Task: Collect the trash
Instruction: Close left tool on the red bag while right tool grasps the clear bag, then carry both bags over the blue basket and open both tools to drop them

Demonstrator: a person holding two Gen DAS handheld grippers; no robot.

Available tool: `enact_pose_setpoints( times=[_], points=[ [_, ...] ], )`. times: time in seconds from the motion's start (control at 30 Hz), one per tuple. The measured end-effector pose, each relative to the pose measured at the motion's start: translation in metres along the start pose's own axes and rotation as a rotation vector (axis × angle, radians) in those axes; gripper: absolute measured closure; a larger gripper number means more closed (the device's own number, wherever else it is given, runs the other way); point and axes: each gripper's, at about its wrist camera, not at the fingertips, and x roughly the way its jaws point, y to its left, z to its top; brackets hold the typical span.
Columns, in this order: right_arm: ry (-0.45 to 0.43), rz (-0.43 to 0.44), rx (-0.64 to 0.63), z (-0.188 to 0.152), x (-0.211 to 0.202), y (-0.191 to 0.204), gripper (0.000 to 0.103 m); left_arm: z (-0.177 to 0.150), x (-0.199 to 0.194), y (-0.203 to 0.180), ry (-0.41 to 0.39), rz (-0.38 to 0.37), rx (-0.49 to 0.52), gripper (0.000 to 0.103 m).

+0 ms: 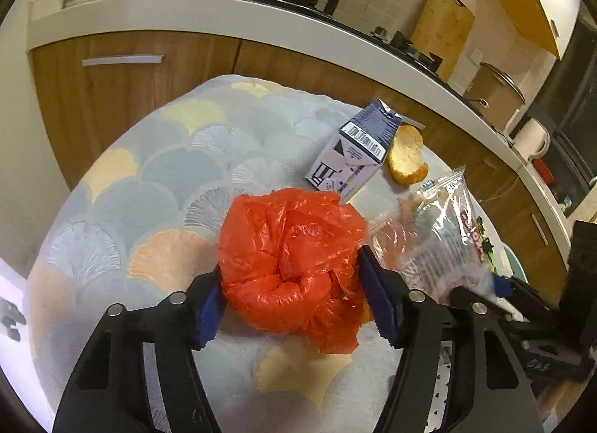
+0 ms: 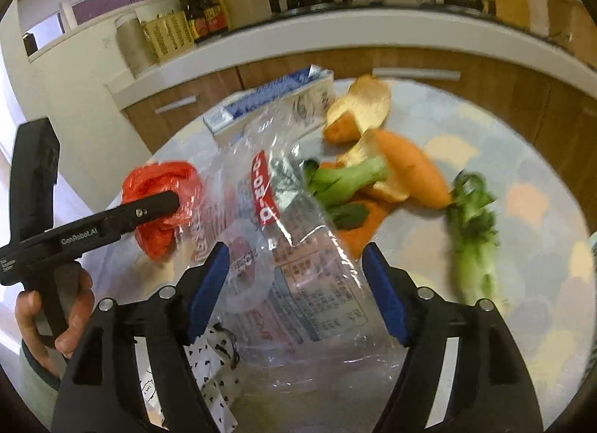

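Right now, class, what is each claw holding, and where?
Left claw flanks red bag at its sides; grip cannot be told. Right claw, open around clear wrapper, holds nothing.

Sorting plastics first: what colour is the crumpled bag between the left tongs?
Red-orange, the crumpled bag shows best in the left wrist view.

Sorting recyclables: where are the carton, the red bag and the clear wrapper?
carton (image 1: 349, 149): left wrist view, side panel.
red bag (image 1: 291, 265): left wrist view, crumpled middle.
clear wrapper (image 2: 298, 269): right wrist view, printed panel.
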Motion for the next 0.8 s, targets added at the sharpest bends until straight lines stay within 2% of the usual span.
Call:
enact_pose_setpoints(
  times=[0.07, 0.13, 0.33, 0.5, 0.8],
  points=[
    [-0.017, 0.008, -0.007, -0.001, -0.005, 0.001, 0.038, -0.001, -0.001, -0.001, -0.002, -0.004, 0.004, 0.045],
    [-0.009, 0.014, -0.006, -0.003, -0.005, 0.000, 0.054, -0.001, -0.002, -0.002, -0.007, -0.013, 0.003, 0.049],
    [-0.025, 0.031, -0.003, -0.010, -0.017, -0.003, 0.082, -0.005, -0.008, -0.008, -0.030, -0.015, 0.004, 0.056],
    [-0.064, 0.048, -0.010, -0.016, -0.036, 0.000, 0.098, -0.008, -0.023, -0.013, -0.068, 0.004, -0.001, 0.059],
    [-0.177, 0.012, 0.010, -0.013, -0.088, -0.009, 0.100, -0.007, -0.059, -0.034, -0.142, -0.040, 0.014, 0.059]
  ],
)
